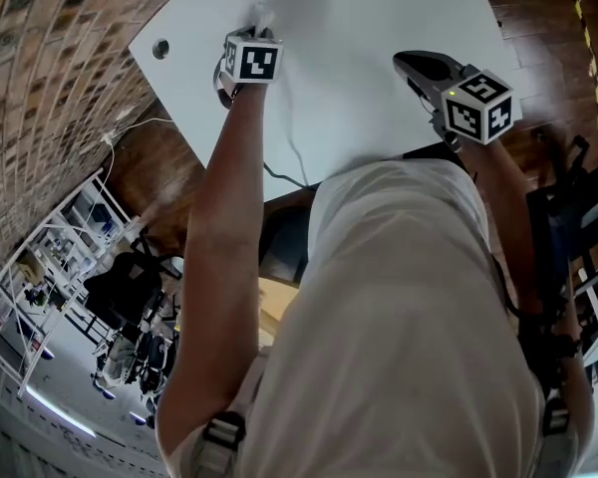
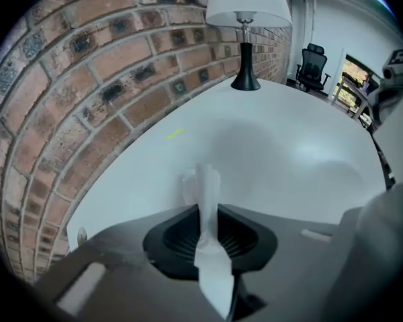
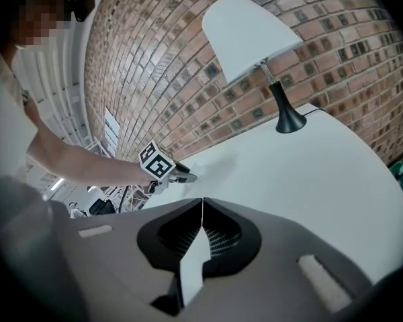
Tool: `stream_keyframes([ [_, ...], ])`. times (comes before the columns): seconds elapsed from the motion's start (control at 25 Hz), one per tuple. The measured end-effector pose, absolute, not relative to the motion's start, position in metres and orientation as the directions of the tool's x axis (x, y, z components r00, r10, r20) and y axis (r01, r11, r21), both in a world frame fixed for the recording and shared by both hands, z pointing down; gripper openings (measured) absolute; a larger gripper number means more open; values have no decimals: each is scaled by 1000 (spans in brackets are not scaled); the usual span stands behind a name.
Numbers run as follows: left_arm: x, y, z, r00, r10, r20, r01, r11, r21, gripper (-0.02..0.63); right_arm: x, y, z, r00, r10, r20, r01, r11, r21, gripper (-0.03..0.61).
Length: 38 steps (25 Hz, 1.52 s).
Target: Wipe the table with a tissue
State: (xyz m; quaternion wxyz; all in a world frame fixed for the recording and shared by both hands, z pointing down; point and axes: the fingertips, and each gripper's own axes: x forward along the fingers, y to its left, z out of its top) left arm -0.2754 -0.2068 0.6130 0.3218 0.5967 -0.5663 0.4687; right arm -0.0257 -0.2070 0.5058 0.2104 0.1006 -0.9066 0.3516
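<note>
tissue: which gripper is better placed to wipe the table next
Left. The left gripper has its jaws shut on the tissue, which pokes out toward the table by the brick wall. The right gripper has its jaws shut with nothing showing between them.

White tabletop [image 1: 379,28] against brick wall [image 2: 87,79]; lamp [image 2: 244,35], black base, white shade, upright at far end; round hole [image 1: 160,48] near corner; small yellow mark [image 2: 174,133].

Even bright light; soft shadows; fisheye edges; slight blur.
</note>
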Motion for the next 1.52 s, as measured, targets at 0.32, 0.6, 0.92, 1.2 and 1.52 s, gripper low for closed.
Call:
stream_keyframes([
  [0.32, -241, -202, 613, -33, -350, 936, -980, -170, -98, 63, -10, -212, 505, -899, -40, 437, -326, 727, -605, 9],
  [0.6, -170, -197, 614, 33, -342, 939, -974, -222, -46, 64, 13, -228, 503, -908, -54, 415, -326, 713, -621, 9],
  [0.92, -70, -197, 569, 375, -546, 749, -925, -170, 339, 67, 35, -245, 492, -917, -66, 393, -316, 723, -615, 9],
  [1.2, -41, -155, 517, 331, -783, 527, -895, -84, 438, 69, 41, -235, 491, -927, 27, 375, -219, 772, -597, 9],
  [1.52, -84, -94, 487, 146, -890, 432, -901, 61, 429, 69, -8, -194, 460, -951, 117, 286, -69, 824, -563, 9],
])
